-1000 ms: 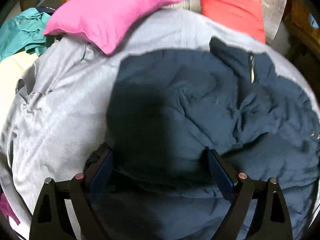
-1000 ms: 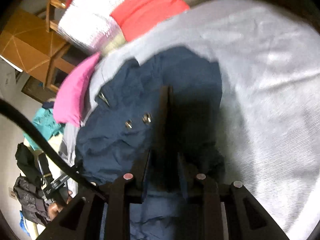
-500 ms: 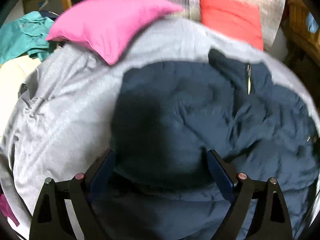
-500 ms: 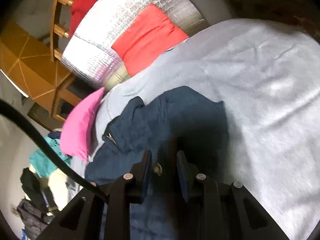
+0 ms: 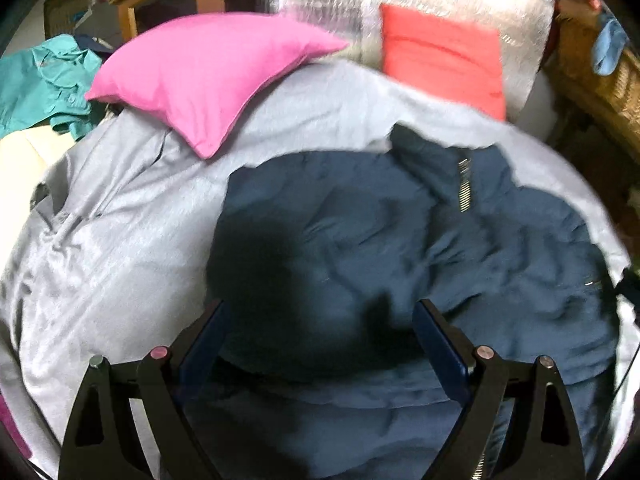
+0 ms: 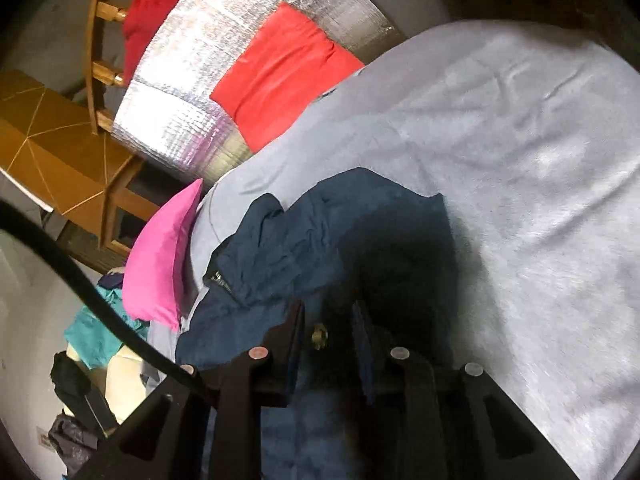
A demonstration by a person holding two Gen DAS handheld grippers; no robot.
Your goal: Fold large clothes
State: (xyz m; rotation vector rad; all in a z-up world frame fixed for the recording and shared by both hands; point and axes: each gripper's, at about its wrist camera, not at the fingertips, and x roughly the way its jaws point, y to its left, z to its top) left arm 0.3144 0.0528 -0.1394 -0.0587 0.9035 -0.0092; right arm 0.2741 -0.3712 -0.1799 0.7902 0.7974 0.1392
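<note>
over navy jacket (image 5: 400, 240), left fingers (image 5: 204, 340) spread wide.

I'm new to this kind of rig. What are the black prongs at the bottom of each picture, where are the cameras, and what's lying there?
Each picture comes from a fisheye camera on a handheld two-finger gripper, looking along its fingers. The left gripper is wide open above a navy jacket lying crumpled on a grey sheet. The right gripper is nearly closed, with jacket fabric between its fingers; whether it grips is unclear. Behind lie a pink pillow and a red cushion.
</note>
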